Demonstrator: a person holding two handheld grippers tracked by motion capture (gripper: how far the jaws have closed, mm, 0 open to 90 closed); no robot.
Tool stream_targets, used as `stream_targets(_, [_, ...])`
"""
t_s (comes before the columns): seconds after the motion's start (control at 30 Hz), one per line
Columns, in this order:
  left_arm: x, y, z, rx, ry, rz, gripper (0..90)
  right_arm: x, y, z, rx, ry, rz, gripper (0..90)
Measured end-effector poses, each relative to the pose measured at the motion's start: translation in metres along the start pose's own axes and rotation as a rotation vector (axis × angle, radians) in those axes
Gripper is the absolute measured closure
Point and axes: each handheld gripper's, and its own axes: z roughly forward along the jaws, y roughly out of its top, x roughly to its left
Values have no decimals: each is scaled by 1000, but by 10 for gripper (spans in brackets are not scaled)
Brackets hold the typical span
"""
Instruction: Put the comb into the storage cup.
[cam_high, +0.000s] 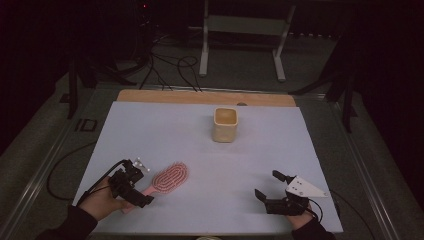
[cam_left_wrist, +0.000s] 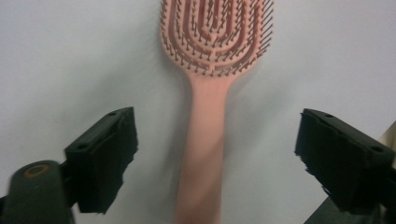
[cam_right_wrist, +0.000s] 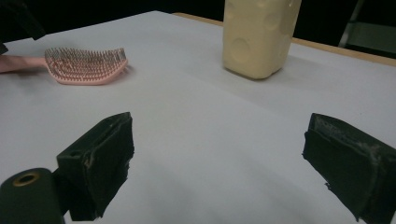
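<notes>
Hairbrush (cam_left_wrist: 212, 93) flat on white counter (cam_high: 210, 150), bristles up, handle between wide-spread jaws of left gripper (cam_left_wrist: 215, 163), untouched. Judged step: grasp or release point (cream cup (cam_high: 225, 125) well apart). Right gripper (cam_right_wrist: 219, 172) idle, jaws wide, empty. Next: close squarely on handle.

Brush (cam_left_wrist: 210, 93) head top and handle end are cut off in the left gripper view; in the high view the left tongs (cam_high: 134, 187) cover the handle end. Cup (cam_right_wrist: 258, 35) top is cut off in the right gripper view. Room beyond the surface (cam_high: 165, 130) too dark to read.
</notes>
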Motion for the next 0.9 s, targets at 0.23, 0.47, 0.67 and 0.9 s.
stream_targets(0.23, [-2,6,10,48,-25,23,34,0,0,0,-1,-2,-1,85])
stream_targets(0.47, [1,12,17,85,-32,32,34,0,0,0,2,-1,4,85])
stream_targets(0.67, [3,17,23,123,-45,51,39,0,0,0,3,1,-1,85])
stream_targets(0.9, [5,22,26,151,-39,61,138,0,0,0,7,3,0,85])
